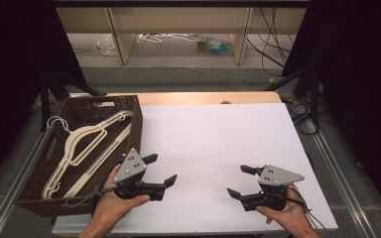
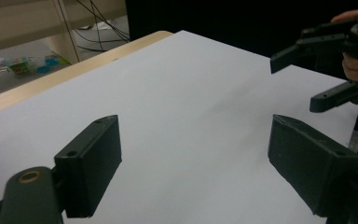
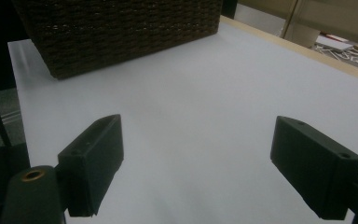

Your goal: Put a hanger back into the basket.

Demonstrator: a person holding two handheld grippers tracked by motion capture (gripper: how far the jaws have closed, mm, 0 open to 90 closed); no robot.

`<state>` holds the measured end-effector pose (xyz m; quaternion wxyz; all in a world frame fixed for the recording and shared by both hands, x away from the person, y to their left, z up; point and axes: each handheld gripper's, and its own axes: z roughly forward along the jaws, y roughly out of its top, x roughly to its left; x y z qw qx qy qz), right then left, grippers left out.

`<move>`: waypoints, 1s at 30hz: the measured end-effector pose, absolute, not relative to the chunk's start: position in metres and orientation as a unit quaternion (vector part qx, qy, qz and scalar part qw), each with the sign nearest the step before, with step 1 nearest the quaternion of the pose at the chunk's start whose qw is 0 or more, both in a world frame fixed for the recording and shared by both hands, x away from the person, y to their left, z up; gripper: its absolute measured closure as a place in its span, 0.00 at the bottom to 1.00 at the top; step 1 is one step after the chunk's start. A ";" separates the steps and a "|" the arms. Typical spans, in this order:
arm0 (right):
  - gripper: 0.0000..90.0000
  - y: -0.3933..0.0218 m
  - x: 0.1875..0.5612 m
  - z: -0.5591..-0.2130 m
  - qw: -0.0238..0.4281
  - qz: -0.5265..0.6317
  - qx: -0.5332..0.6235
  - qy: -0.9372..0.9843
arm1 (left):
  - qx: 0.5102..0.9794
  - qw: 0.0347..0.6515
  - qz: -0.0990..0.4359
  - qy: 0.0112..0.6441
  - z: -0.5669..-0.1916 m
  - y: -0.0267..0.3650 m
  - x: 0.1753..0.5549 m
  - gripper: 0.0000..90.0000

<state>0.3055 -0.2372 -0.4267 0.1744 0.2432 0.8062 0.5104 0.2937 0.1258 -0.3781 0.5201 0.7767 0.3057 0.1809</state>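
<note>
Both grippers are hovering over the white table top point(image 1: 218, 144) near its front edge, jaws spread wide and holding nothing. The left gripper point(image 1: 160, 169) is sitting just beside the basket point(image 1: 136, 130), pointing right; the right gripper point(image 1: 241, 181) is near the front right corner, pointing left toward it. In the left gripper view the jaws are framing bare sheet, with the right gripper point(image 2: 307, 77) farther off.

The hangers point(image 1: 82, 148) are lying in the basket at the left edge of the table, stacked and overlapping, hooks toward the front left corner. They appear to be cream plastic, though one thin wire hook near the back left rim may belong to a different hanger; the view is too coarse to say.

Risks, as judged: the hangers are nested, so lifting one is likely to drag its neighbours or snag a hook on the weave. Smooth, thin bars may slip or rotate between flat jaw pads. The basket is light wicker and may slide or tip if pulled sideways.

Materials: the basket point(image 3: 121, 32) is dark brown woven wicker, rectangular, with cut-out handles; the table cover is matt, smooth and white over a wooden board.
</note>
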 end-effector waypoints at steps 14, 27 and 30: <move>0.20 -0.237 0.291 -0.425 0.173 0.507 0.244 0.808 | 0.782 0.514 0.171 0.309 -0.421 0.124 0.286 0.19; 0.19 -0.235 0.279 -0.430 0.168 0.499 0.245 0.814 | 0.790 0.512 0.172 0.291 -0.432 0.128 0.276 0.18; 0.19 -0.236 0.280 -0.431 0.169 0.500 0.242 0.814 | 0.790 0.510 0.169 0.294 -0.433 0.127 0.276 0.18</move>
